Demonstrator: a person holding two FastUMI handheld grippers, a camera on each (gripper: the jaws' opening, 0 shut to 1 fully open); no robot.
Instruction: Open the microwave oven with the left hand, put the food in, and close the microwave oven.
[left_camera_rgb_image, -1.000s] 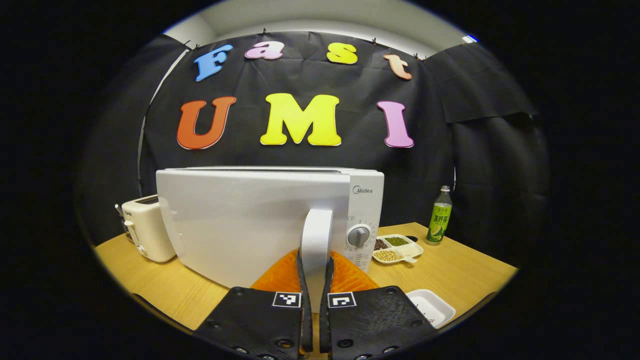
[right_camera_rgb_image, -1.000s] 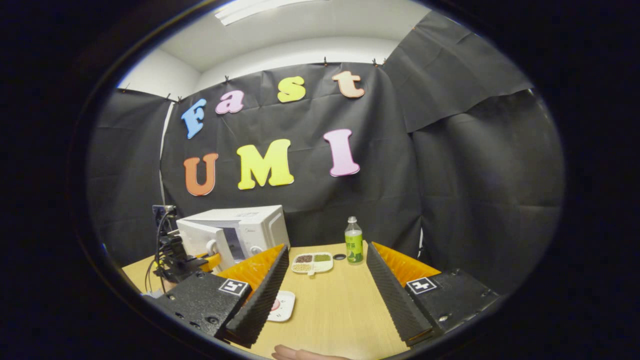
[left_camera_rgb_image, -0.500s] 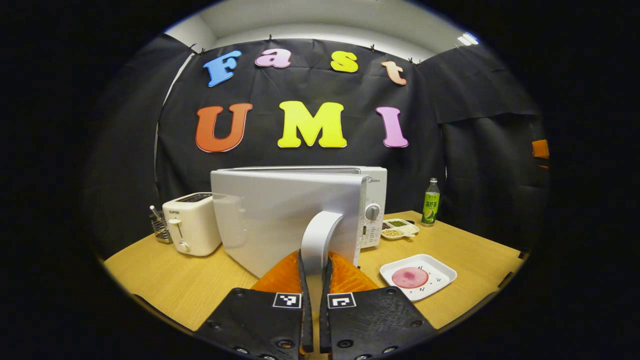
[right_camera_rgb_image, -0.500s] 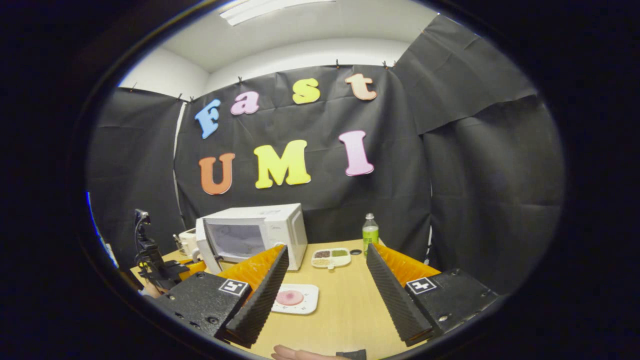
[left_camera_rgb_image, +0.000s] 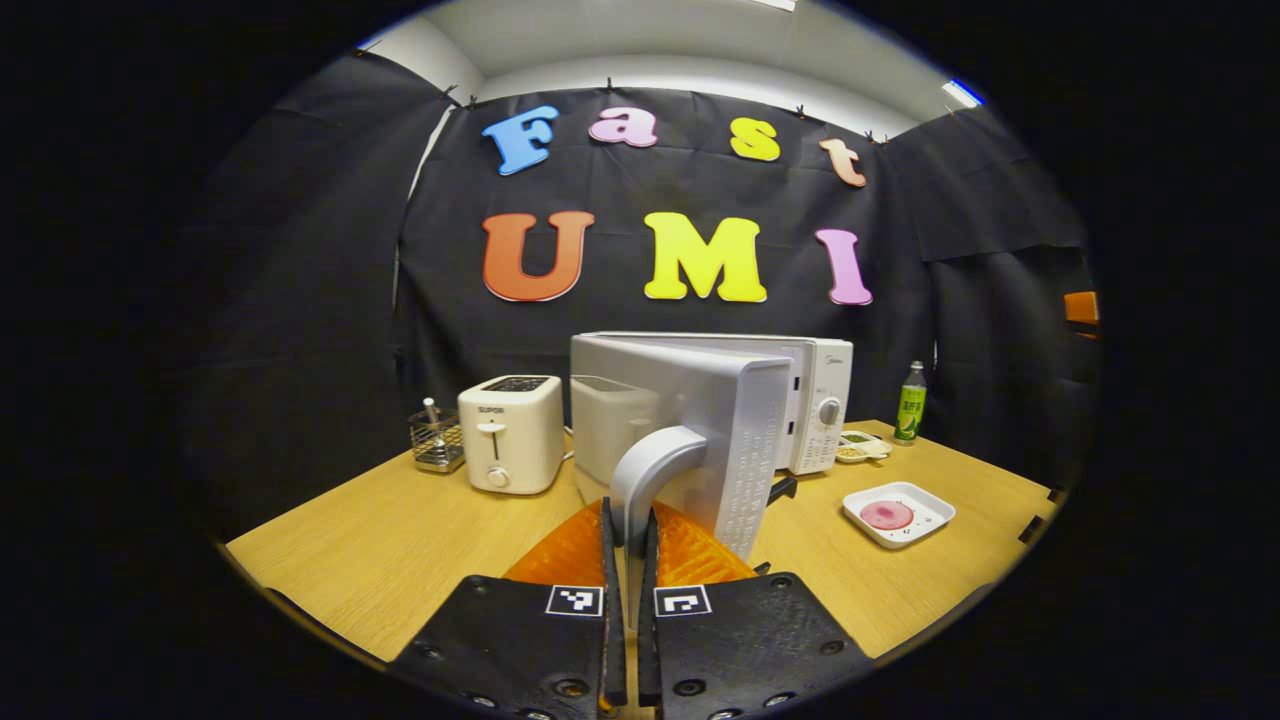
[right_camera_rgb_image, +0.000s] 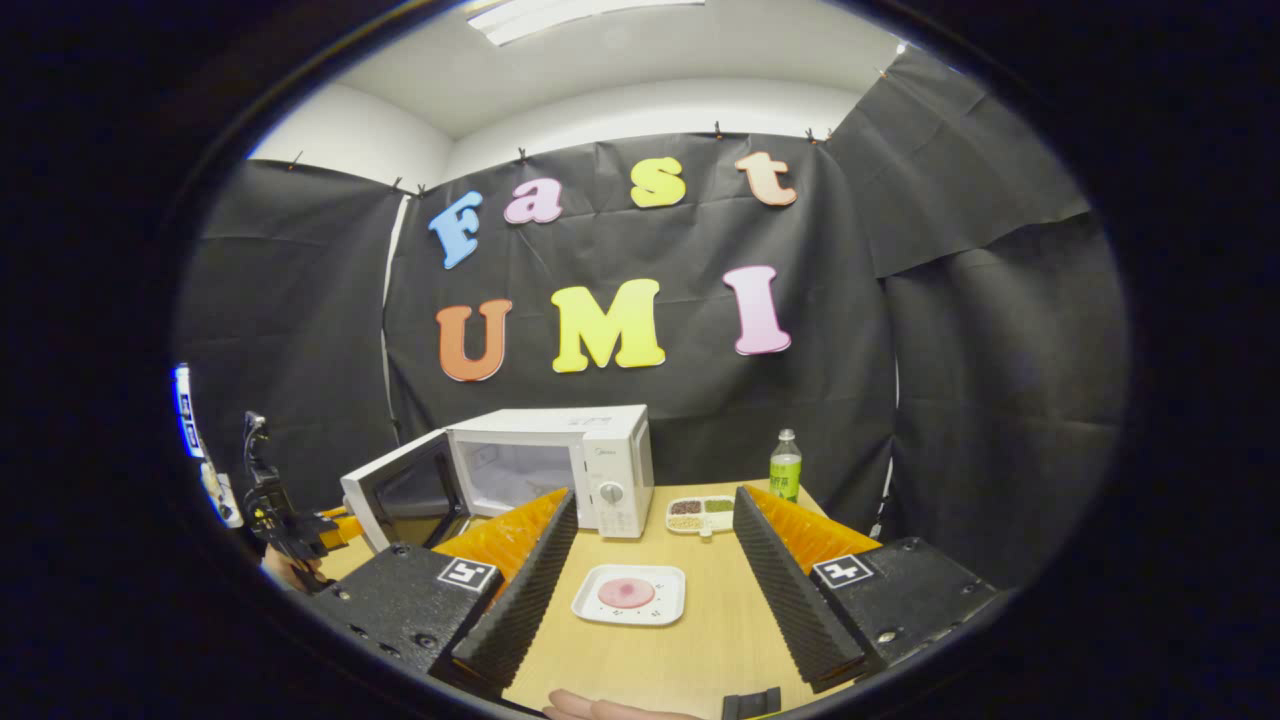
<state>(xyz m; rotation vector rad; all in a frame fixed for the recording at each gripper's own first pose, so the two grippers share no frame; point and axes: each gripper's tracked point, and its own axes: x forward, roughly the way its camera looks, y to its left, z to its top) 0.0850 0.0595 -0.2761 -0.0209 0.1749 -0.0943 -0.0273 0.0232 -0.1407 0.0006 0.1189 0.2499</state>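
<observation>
The white microwave (left_camera_rgb_image: 815, 400) stands at the back of the wooden table, its door (left_camera_rgb_image: 700, 420) swung wide open. My left gripper (left_camera_rgb_image: 628, 515) is shut on the door's curved handle (left_camera_rgb_image: 650, 465). In the right gripper view the microwave (right_camera_rgb_image: 615, 455) shows its lit inside, with the door (right_camera_rgb_image: 400, 495) out to the left and the left gripper (right_camera_rgb_image: 300, 530) at its edge. The food, a pink round slice (right_camera_rgb_image: 626, 592), lies on a white square plate (right_camera_rgb_image: 665, 580) on the table. My right gripper (right_camera_rgb_image: 655, 500) hangs open above and in front of that plate, holding nothing.
A white toaster (left_camera_rgb_image: 510, 432) and a wire utensil rack (left_camera_rgb_image: 437, 443) stand left of the microwave. A divided dish of beans (right_camera_rgb_image: 703, 513) and a green bottle (right_camera_rgb_image: 785, 466) sit to its right. A hand (right_camera_rgb_image: 600, 708) shows at the near table edge (right_camera_rgb_image: 650, 660).
The left gripper has pulled the door by its handle from slightly ajar to wide open. The right gripper stayed open while its view turned toward the plate.
</observation>
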